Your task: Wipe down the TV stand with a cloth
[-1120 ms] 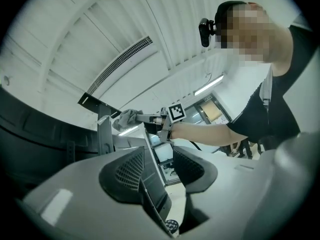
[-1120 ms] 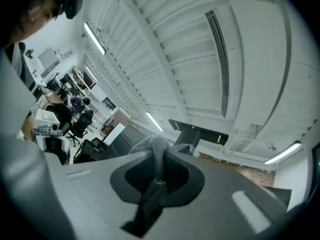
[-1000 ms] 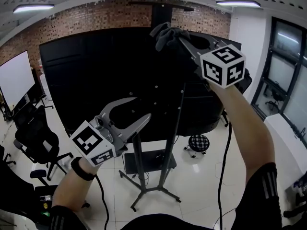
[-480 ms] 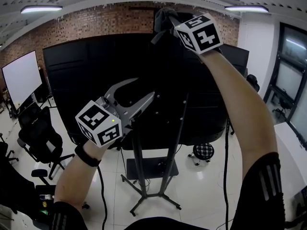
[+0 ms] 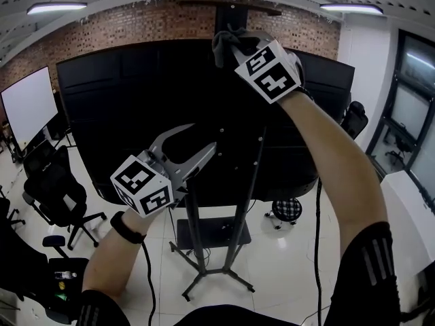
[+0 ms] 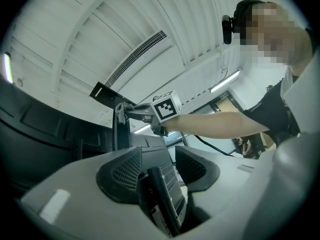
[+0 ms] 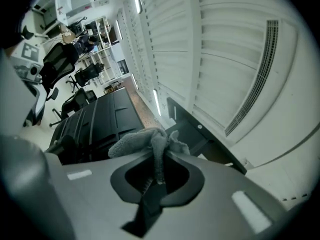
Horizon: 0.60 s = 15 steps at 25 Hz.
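Observation:
The TV stand's dark upright pole [image 5: 194, 223] carries a big black screen [image 5: 122, 107], seen from behind, and its mast [image 5: 231, 15] rises above the screen's top. My right gripper [image 5: 234, 46] is shut on a grey cloth [image 5: 228, 43] held high at the screen's top edge beside the mast. In the right gripper view the cloth [image 7: 150, 139] bunches out of the jaws of the right gripper [image 7: 160, 156]. My left gripper [image 5: 197, 140] is lower; its jaws have just been opening. The pole [image 6: 160, 199] stands between its pads without being pressed.
Black office chairs [image 5: 58, 195] stand at the left on the white floor, and a checked stool [image 5: 282, 206] sits behind the stand's base [image 5: 211, 274]. A white board [image 5: 24, 107] is at the far left. A cable [image 5: 317, 229] hangs from the right arm.
The right gripper has rolled and moved left along the screen's top with the cloth. The left gripper has shifted a little up and right, and its jaws stand wider.

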{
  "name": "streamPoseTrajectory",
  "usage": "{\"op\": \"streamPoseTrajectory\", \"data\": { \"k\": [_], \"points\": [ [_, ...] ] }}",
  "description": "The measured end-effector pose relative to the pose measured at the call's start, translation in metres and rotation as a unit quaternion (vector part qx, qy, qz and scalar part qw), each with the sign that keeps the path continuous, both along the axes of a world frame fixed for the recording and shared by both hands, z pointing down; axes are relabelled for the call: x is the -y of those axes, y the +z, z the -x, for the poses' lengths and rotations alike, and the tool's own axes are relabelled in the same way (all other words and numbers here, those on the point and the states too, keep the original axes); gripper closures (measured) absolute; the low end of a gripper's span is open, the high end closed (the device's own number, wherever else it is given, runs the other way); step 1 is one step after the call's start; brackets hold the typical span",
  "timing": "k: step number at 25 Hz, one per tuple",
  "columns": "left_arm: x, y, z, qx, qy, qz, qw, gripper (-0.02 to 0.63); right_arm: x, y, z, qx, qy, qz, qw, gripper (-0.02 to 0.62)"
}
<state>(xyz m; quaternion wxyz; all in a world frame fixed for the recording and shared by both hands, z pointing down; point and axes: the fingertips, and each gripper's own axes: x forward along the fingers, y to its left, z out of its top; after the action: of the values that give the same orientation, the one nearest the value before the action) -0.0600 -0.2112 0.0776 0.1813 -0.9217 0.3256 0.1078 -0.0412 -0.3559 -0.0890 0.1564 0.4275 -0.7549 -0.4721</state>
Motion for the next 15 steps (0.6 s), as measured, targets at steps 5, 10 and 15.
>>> {"op": "streamPoseTrajectory", "data": {
  "k": [5,10,15],
  "points": [
    [0.001,0.017,0.003,-0.008,0.004,0.009,0.9999,0.388,0.002,0.048,0.006,-0.053,0.013,0.004,0.998,0.575],
    [0.001,0.033,0.008,-0.01,-0.004,0.026,0.9996,0.388,0.003,0.091,0.01,-0.086,0.023,0.013,0.996,0.577],
    [0.004,0.061,0.016,-0.02,-0.01,0.045,0.9988,0.388,0.003,0.143,0.015,-0.118,0.027,0.027,0.992,0.577]
  ]
}}
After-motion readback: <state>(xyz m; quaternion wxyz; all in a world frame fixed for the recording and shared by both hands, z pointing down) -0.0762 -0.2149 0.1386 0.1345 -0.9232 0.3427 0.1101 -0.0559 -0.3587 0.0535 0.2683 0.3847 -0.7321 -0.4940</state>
